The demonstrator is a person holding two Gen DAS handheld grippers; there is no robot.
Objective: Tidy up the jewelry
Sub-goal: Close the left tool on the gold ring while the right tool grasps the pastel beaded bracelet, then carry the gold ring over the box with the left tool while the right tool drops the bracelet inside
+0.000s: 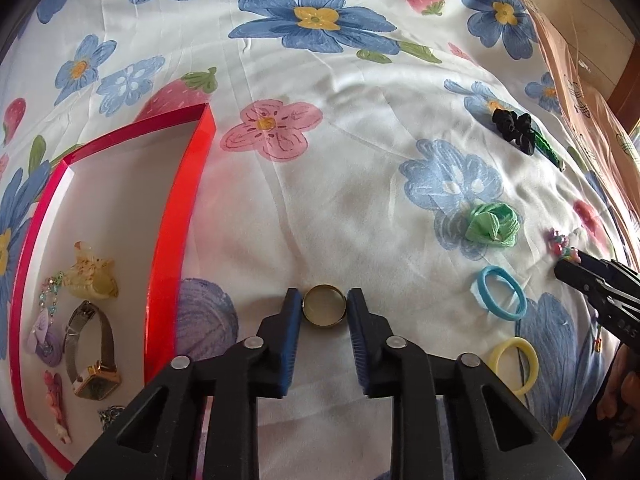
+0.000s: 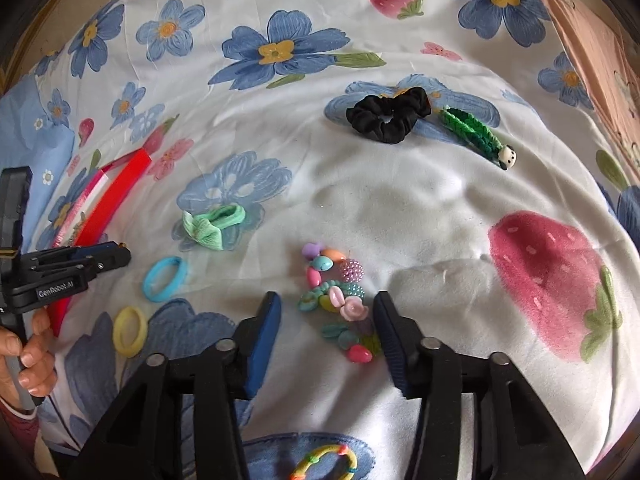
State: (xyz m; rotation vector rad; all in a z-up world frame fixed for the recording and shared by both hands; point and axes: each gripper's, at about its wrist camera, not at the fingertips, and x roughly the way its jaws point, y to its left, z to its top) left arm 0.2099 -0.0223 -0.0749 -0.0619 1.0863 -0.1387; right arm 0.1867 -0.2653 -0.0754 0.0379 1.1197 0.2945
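Ring and beads between the tongs

Jewelry lies spread on a flowered bed sheet point(image 1: 360, 184). Low in the middle of the left wrist view, the left tongs point(image 1: 324, 310) sit around a gold ring point(image 1: 324, 310). Both blue pads are right at the ring's sides and seem to touch it, so the tongs look closed on the ring, which rests on the sheet.

At the left of that view is a red box point(image 1: 168, 264). Inside it lie a watch point(image 1: 94, 350), a yellow hair claw point(image 1: 94, 274), a purple flower piece point(image 1: 46, 338) and a pink clip point(image 1: 56, 404).

Low in the middle of the right wrist view, the right tongs point(image 2: 326, 320) stand open around a bead bracelet point(image 2: 336, 300). The right pad is just beside the beads. The left pad is clear of them.

Left of the beads lie a blue hair tie point(image 2: 165, 279) and a yellow hair tie point(image 2: 130, 332). A green bow tie point(image 2: 214, 226) is above them. In the upper right are a black scrunchie point(image 2: 388, 118) and a green braided clip point(image 2: 476, 136). A striped hair tie point(image 2: 324, 462) shows at the bottom edge. A hand point(image 2: 32, 356) at the lower left holds the other tool.
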